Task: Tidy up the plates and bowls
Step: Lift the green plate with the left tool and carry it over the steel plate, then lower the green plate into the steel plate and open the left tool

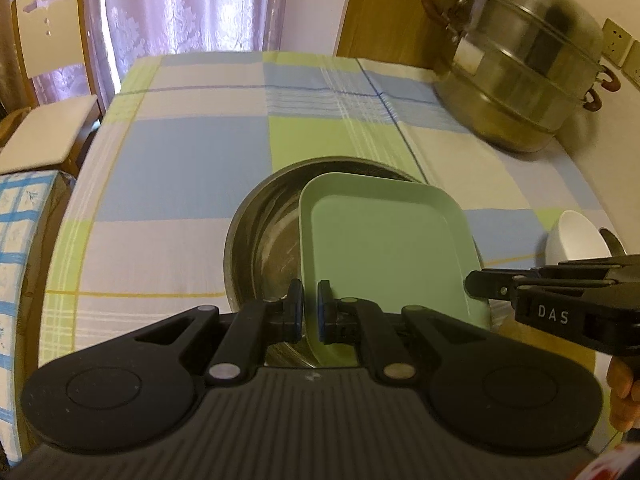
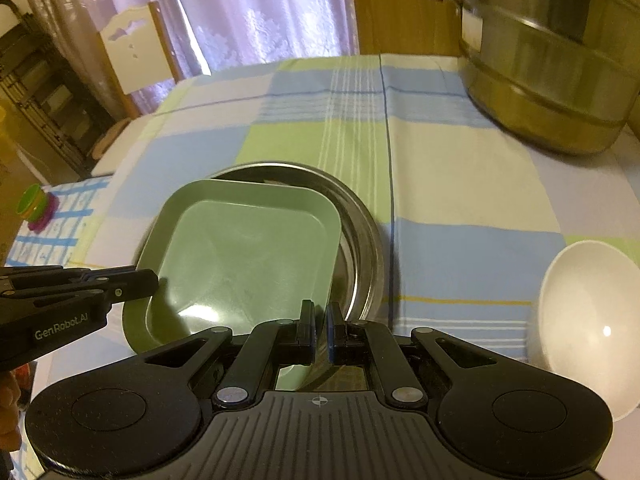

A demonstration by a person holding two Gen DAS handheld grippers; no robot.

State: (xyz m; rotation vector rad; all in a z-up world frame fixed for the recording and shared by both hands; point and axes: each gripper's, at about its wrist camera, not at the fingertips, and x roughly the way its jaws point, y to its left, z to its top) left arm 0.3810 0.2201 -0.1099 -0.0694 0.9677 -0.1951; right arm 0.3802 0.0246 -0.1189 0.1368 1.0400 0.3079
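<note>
Over the metal bowl (image 1: 256, 236) mid-counter, the green plate (image 1: 384, 248) hangs pinched at its near rim by both tools, left tool (image 1: 310, 310) and right tool (image 2: 320, 334); it looks light, stiff, smooth (likely slippery), so rim grips suit.

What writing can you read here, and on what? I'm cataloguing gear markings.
"DAS" stands on the side of the right gripper, seen from the left wrist.
"GenRobot.AI" stands on the side of the left gripper, seen from the right wrist.
The pale label on the steamer pot is too blurred to read.
</note>
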